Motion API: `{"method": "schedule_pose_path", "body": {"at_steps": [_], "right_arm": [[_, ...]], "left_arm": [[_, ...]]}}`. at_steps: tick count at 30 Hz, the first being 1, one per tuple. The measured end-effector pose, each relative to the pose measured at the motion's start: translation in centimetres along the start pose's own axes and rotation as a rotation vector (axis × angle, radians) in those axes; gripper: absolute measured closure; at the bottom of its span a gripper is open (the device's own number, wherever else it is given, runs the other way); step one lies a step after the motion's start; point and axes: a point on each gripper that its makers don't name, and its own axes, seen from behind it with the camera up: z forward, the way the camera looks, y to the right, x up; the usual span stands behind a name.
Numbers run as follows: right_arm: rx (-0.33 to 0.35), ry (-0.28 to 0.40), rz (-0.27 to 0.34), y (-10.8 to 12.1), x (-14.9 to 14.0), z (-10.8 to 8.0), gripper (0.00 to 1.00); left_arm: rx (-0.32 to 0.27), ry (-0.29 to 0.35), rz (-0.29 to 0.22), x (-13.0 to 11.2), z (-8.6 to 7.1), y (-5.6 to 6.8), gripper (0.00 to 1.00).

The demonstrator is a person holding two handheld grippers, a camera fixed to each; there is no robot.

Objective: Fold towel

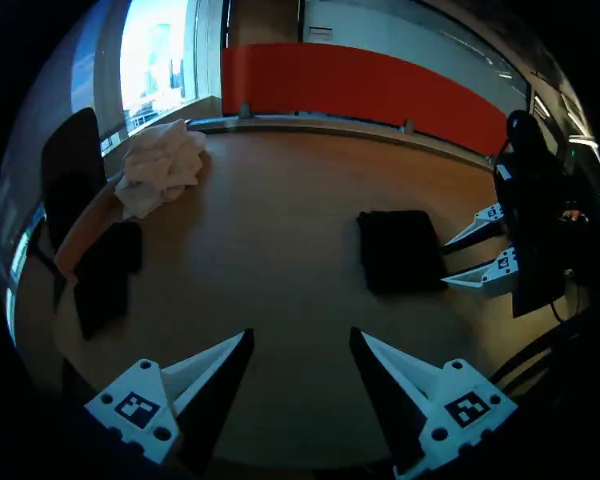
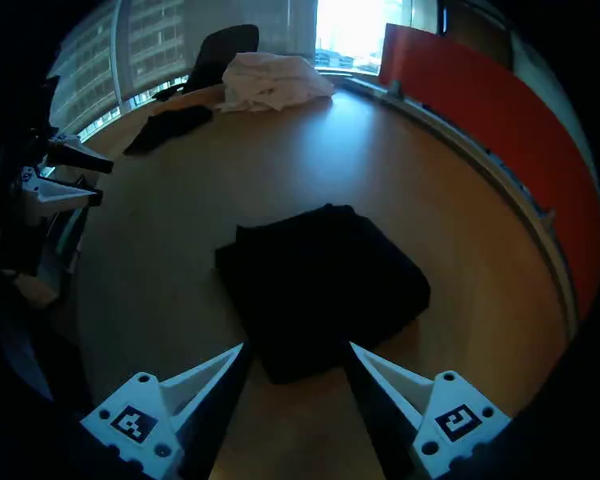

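In the right gripper view the folded black towel (image 2: 324,284) lies just ahead of the right gripper (image 2: 300,356), at 12 o'clock. Its near edge reaches in between the two spread finger tips. The jaws stand wide apart and grip nothing; I cannot tell whether a finger touches the cloth.

In the left gripper view the towel (image 1: 400,250) sits at about 1 o'clock from the left gripper (image 1: 300,344), well apart from it. That gripper's jaws are also wide and empty. The right gripper (image 1: 484,254) is at the towel's 3 o'clock edge, its white fingers pointing at it.

The towel is a thick, soft, roughly square pad, matte black with rounded corners, lying flat. The table (image 2: 180,240) is smooth pale wood with a curved rim. The gripper fingers are white wedges with black inner faces. At the table's far side, around 11 o'clock, a crumpled heap of white cloths (image 2: 272,80) rests near a limp black cloth (image 2: 168,128).
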Motion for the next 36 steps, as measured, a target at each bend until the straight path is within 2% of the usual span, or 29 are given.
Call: {"method": "schedule_pose_path", "body": {"at_steps": [10, 15, 26, 31, 36], "right_arm": [[-0.009, -0.024, 0.024, -0.2, -1.9, -0.1, 0.18], [-0.012, -0.036, 0.032, -0.3, -2.6, 0.0, 0.22], [-0.019, -0.053, 0.082, -0.7, -3.5, 0.5, 0.52], [-0.022, -0.046, 0.113, -0.8, -3.5, 0.7, 0.55], [-0.020, -0.041, 0.126, -0.9, -3.5, 0.7, 0.68]], "left_arm": [[-0.004, -0.006, 0.006, 0.0, 0.3, 0.2, 0.12], [-0.006, -0.011, 0.004, -0.2, 0.5, 0.2, 0.12], [-0.008, -0.014, 0.004, -0.2, 0.7, 0.4, 0.12], [-0.009, -0.015, 0.005, -0.2, 0.7, 0.4, 0.12], [-0.011, -0.017, 0.006, -0.2, 0.8, 0.4, 0.12]]}}
